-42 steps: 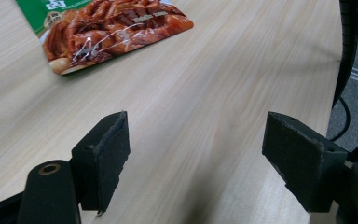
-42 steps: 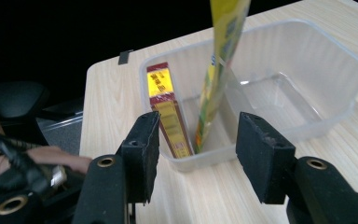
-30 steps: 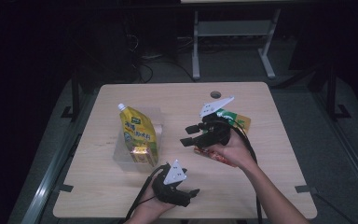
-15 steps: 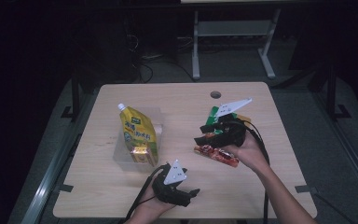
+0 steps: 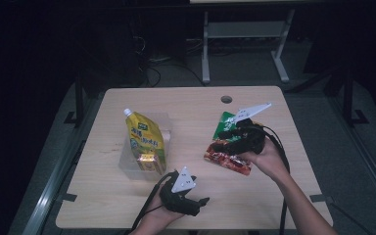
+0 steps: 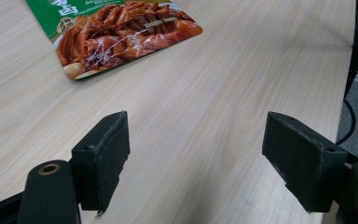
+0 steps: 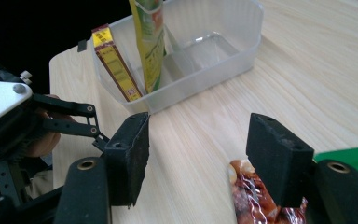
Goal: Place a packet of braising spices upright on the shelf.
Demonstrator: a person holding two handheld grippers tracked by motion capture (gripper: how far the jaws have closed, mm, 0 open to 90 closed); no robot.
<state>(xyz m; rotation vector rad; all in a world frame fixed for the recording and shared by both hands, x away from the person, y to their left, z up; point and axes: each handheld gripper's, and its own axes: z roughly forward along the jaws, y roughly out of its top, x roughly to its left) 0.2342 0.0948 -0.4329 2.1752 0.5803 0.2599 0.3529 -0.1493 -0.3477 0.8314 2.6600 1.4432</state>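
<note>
Resting over the food packet (image 5: 227, 157), right gripper (image 5: 225, 143) jaws just opening.

A: What is cut off or hidden?
B: The sauce packet (image 6: 121, 35) runs past the left gripper view's top edge; the right hand-held gripper (image 5: 232, 142) covers its middle from above.
A: And the pouch (image 7: 150, 42)?
B: Its top is cropped; print illegible.
</note>
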